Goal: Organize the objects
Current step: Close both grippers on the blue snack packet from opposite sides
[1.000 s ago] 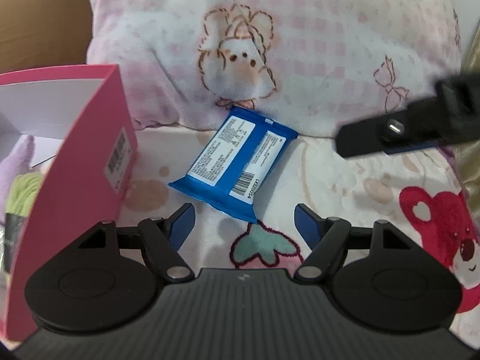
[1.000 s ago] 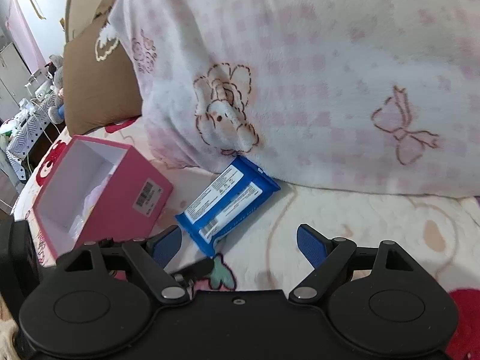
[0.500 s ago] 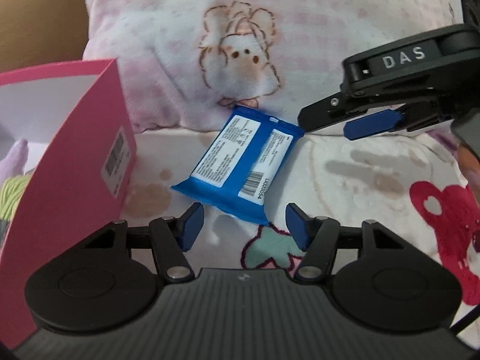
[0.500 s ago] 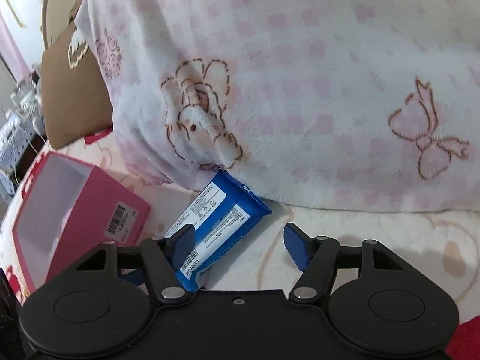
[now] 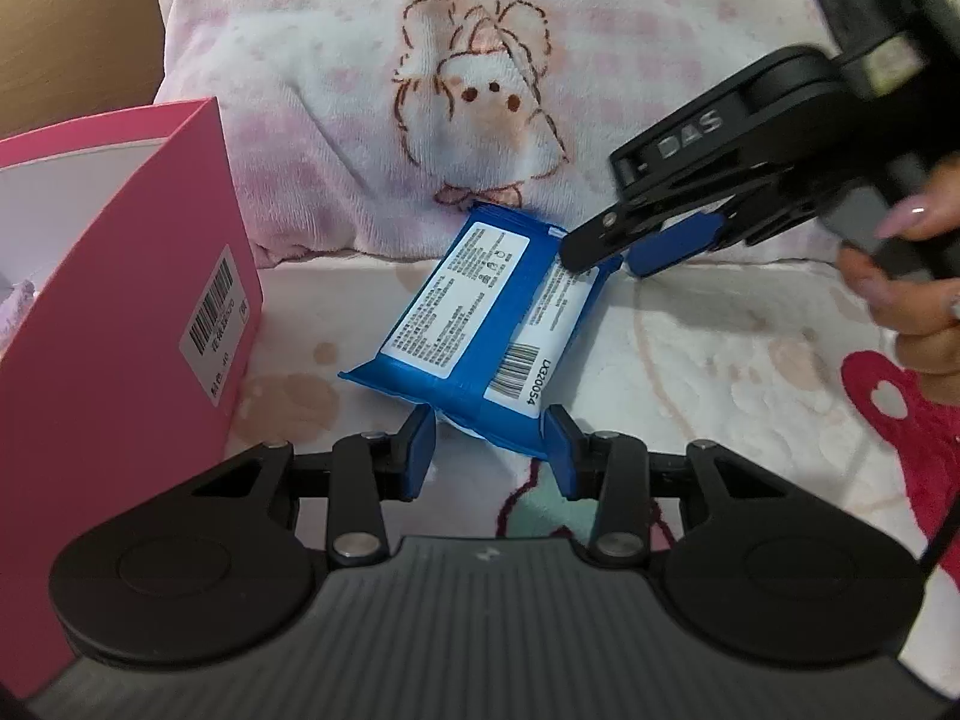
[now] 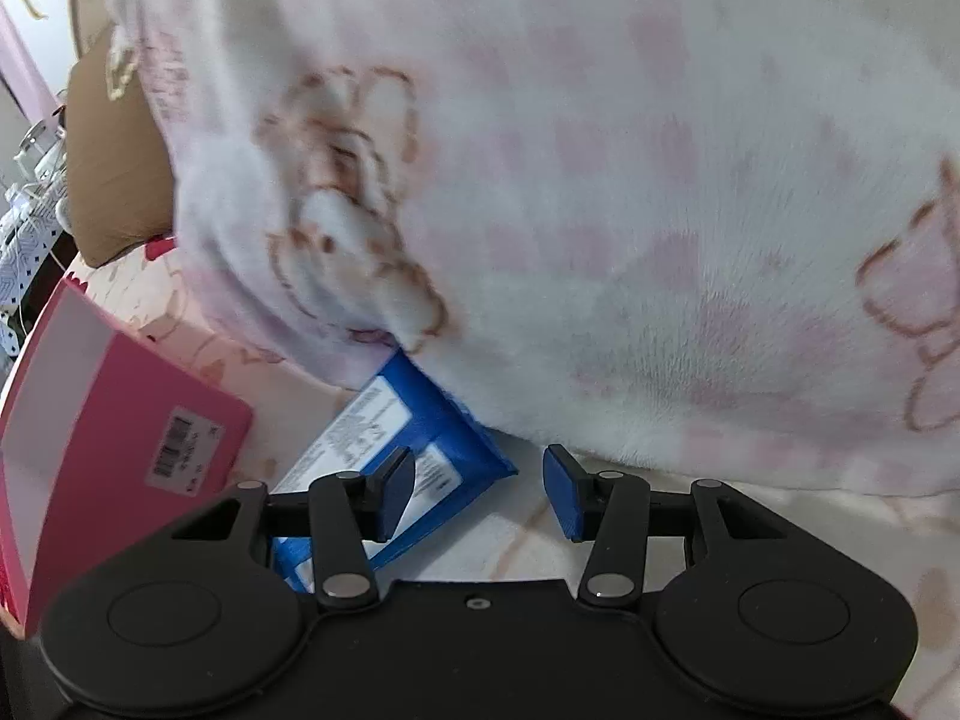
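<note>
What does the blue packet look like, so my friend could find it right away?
Look at the big fluffy pink-and-white blanket with bear drawings. At its bottom edge, right of the open pink box, lies the blue packet, flat on the printed sheet. It is the only blue wrapper, with white text labels and a barcode facing up.

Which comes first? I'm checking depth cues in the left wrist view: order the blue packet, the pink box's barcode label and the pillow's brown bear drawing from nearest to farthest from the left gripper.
From the left gripper:
1. Blue packet, just ahead, its near end between the fingertips.
2. Barcode label, on the left.
3. Bear drawing, behind the packet.
</note>
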Demonstrator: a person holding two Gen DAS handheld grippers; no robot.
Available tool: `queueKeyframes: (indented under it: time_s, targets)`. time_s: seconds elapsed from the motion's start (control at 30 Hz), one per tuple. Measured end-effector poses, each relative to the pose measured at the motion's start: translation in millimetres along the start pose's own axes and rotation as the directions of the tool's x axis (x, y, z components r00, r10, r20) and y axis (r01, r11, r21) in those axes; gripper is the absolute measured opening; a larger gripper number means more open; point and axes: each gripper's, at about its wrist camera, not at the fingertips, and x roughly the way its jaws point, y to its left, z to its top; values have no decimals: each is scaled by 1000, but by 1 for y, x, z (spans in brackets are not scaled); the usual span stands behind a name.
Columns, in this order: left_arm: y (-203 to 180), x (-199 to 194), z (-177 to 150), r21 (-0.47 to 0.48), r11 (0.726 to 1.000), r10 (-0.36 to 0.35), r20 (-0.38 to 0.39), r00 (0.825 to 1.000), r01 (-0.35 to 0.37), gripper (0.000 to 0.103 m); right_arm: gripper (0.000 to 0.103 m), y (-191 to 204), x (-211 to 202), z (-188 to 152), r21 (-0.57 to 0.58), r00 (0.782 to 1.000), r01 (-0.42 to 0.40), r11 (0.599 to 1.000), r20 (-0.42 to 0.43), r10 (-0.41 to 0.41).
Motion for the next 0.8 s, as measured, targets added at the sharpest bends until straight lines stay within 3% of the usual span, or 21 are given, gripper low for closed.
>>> queueKeyframes:
  time_s: [0.07,0.1,0.17,0.23,0.57,0.8]
  targets:
    - [3,2,0,-18,1000,-12,-5,1000,12,39,52,-5,7,0,25,999,-33,999,10,33]
    - [5,2,0,-25,1000,-17,-7,1000,17,39,44,-5,9,0,25,999,-50,998,14,49]
    - [6,4,0,-33,999,-25,-17,1000,25,38,43,-2,10,-1,-7,999,-51,999,16,51]
    - [7,5,-1,-39,999,-35,-23,999,34,37,34,1,9,-3,-29,999,-52,998,9,52]
    - [9,3,-6,-19,999,-38,8,999,38,26,28,13,-10,-27,-101,1000,-5,995,17,7]
    - [-6,-11,-13,-16,996,-91,-52,995,90,25,28,14,-33,-62,-97,999,27,995,-34,-30]
